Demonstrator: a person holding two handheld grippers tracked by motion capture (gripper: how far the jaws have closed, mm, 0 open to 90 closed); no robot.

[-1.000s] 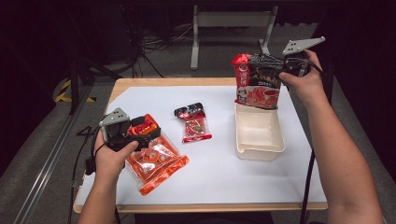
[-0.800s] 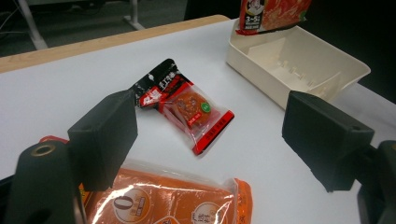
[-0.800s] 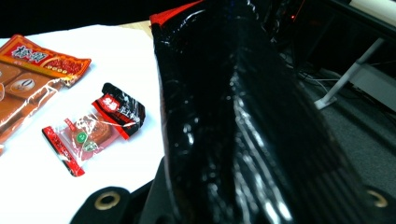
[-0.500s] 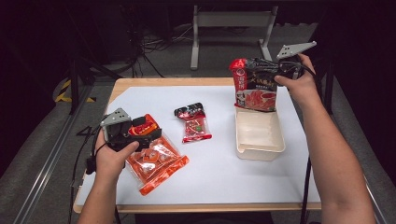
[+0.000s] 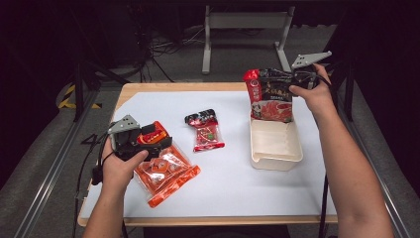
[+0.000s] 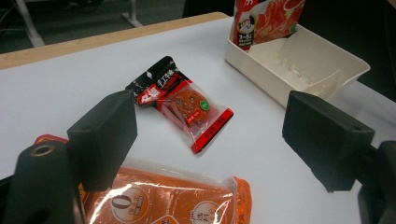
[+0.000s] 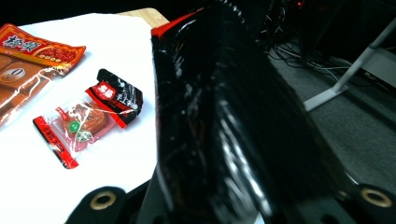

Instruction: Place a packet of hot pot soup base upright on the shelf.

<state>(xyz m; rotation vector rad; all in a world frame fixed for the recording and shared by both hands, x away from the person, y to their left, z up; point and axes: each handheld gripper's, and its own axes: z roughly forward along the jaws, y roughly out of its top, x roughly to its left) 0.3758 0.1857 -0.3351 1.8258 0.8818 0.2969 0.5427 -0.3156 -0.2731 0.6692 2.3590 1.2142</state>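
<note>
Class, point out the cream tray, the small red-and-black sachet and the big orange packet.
cream tray [image 5: 277,161], high view, near rim.
small red-and-black sachet [image 6: 189,105], left gripper view, clear middle.
big orange packet [image 5: 166,173], high view, centre.

We see a red and black sauce pouch [image 5: 270,95] standing upright. Its lower edge sits inside the cream tray [image 5: 275,156], at the far end

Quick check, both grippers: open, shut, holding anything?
Left gripper: open, holding nothing, just above the orange packet.
Right gripper: shut on the red-and-black pouch, its lower end inside the cream tray.
</note>
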